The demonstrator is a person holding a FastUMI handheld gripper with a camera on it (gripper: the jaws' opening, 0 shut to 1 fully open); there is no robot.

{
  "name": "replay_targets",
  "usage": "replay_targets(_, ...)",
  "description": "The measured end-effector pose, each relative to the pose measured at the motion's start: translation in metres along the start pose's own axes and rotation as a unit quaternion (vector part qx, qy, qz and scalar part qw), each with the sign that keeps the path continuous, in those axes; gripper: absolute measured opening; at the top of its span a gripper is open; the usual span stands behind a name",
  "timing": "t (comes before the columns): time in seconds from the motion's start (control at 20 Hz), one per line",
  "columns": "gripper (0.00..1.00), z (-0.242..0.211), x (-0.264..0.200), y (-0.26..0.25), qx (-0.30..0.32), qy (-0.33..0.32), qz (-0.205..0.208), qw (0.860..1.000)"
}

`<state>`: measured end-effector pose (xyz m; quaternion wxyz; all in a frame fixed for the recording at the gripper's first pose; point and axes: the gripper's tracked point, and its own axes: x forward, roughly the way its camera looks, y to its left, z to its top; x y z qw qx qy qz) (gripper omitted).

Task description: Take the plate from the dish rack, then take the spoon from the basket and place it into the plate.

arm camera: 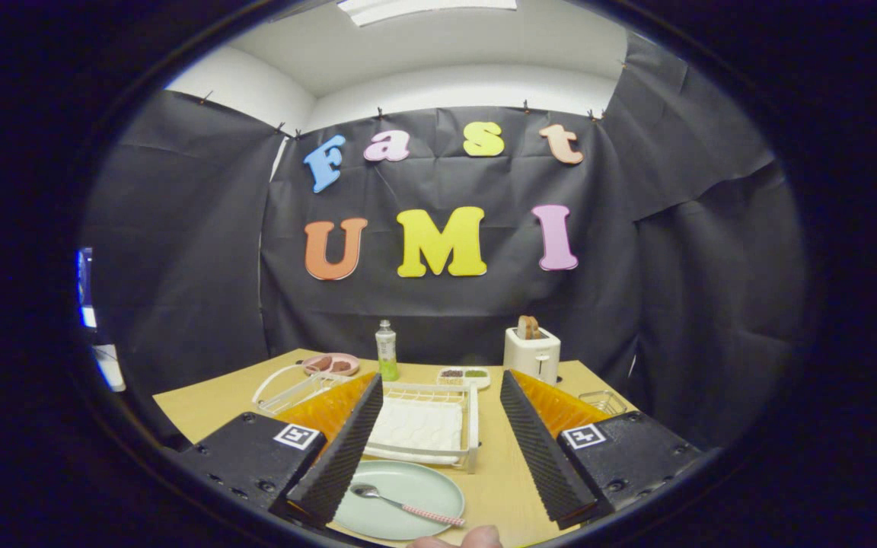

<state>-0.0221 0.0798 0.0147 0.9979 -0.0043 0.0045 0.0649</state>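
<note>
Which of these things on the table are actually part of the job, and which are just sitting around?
Part of the job: plate, spoon lying in it, dish rack, basket, open hand-held gripper.

Just lying about: toaster, green bottle, pink dish, small tray.

Spoon (406, 504) on plate (400, 491), dish rack (425, 426) beyond, toaster (532, 354) behind

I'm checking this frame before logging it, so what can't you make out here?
- Plate: one side hidden behind a finger of the open gripper.
- Basket: mostly behind that finger.
- Small tray: contents too small to identify.
- Dish rack: far corner partly hidden.
</note>
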Motion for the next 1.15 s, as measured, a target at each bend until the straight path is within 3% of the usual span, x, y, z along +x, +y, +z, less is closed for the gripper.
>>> replay_targets(0.2,1.0,-0.001,-0.01,0.008,-0.009,-0.016,-0.024,1.0)
replay_targets(1.15,1.0,-0.005,-0.014,0.021,-0.006,-0.032,-0.056,0.998)
